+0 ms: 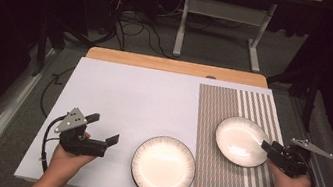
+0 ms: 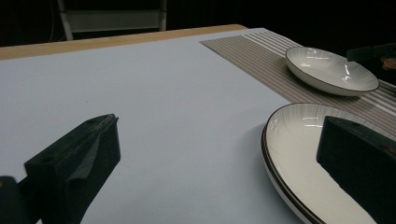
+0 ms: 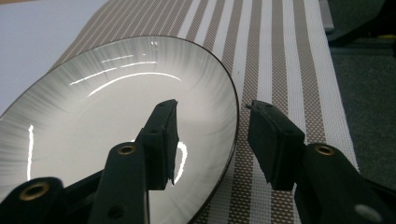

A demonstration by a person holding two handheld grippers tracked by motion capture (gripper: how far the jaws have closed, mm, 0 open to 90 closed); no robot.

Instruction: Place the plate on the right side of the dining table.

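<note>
A shallow white bowl with a dark rim (image 1: 240, 140) (image 2: 329, 70) (image 3: 116, 107) rests on the striped placemat (image 1: 221, 183) (image 3: 280, 56). My right gripper (image 1: 268, 147) (image 3: 212, 135) is at its right edge, open. One jaw is over the inside and the other outside the rim, with a gap on both sides. A flat white plate with a dark rim (image 1: 163, 166) (image 2: 303, 154) lies near the front edge, partly on the mat. My left gripper (image 1: 105, 128) (image 2: 217, 154) hovers just left of the plate, jaws wide open and empty.
A white sheet (image 1: 132, 103) covers the left and middle of the wooden table. Beyond the far edge are a grey table frame (image 1: 181, 25) and floor cables (image 1: 134, 27). Metal rails run along both sides of the table.
</note>
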